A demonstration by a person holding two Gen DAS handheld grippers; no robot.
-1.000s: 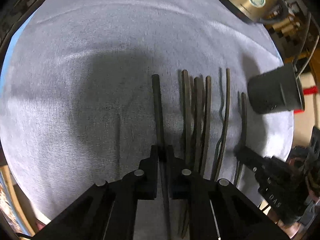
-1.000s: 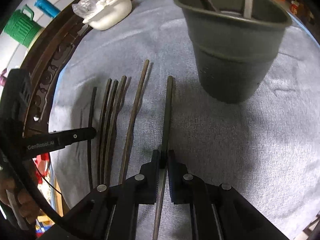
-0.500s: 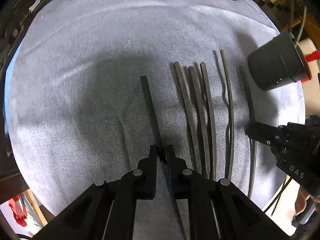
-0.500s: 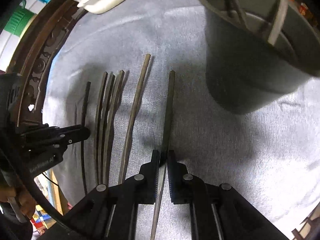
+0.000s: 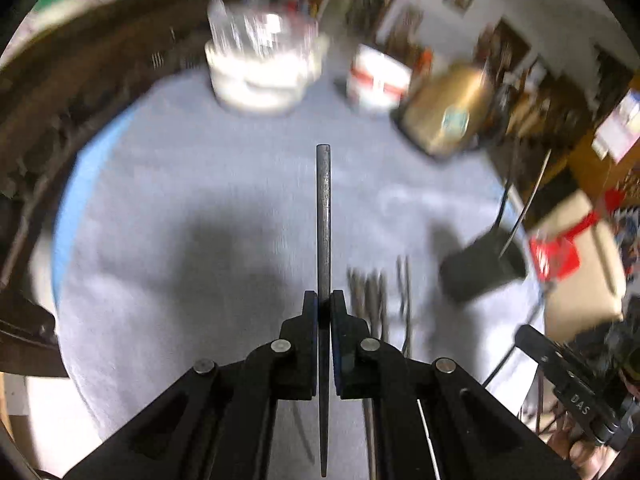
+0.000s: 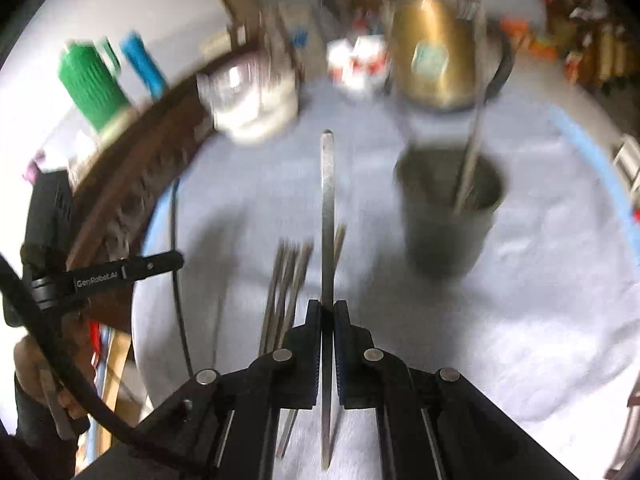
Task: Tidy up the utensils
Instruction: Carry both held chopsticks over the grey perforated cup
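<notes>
- Chopsticks: one dark chopstick [image 5: 323, 216] is pinched in my left gripper [image 5: 324, 300], a second, paler chopstick [image 6: 327, 216] in my right gripper [image 6: 327, 308]; both are lifted clear of the grey cloth [image 5: 160, 240].
- Finger state: each pair of jaws is closed almost fully, pads pressing the thin shaft from both sides, nothing else caught between them.
- Long axis, left wrist view: the stick runs from 6 o'clock to 12 o'clock, its blunt square end at 12 o'clock and its tapered tip trailing back under my fingers toward 6 o'clock.
- Long axis, right wrist view: the same lie, thick end at 12 o'clock, fine tip at 6 o'clock.
- Handling, as I judge it: light, rigid, smooth rods; a narrow pinch can let one pivot or slide, so a hold near mid-length, as I have now, seems the steadiest.
- Remaining chopsticks [image 6: 286, 280]: a loose row on the cloth, at about 7 o'clock of my right stick and 4 o'clock of my left stick, blurred in both views.
- Dark holder cup [image 6: 450, 216]: upright on the cloth at 2 o'clock in the right wrist view, with at least one utensil standing in it; in the left wrist view it sits at 3 o'clock.
- Next step, as I judge it: each stick must be tipped upright to drop into the cup; which end should go down first I cannot tell.
- Background: a white bowl [image 5: 260, 76] and a brass-coloured kettle [image 6: 436, 60] stand at the far edge, well apart from the work.
</notes>
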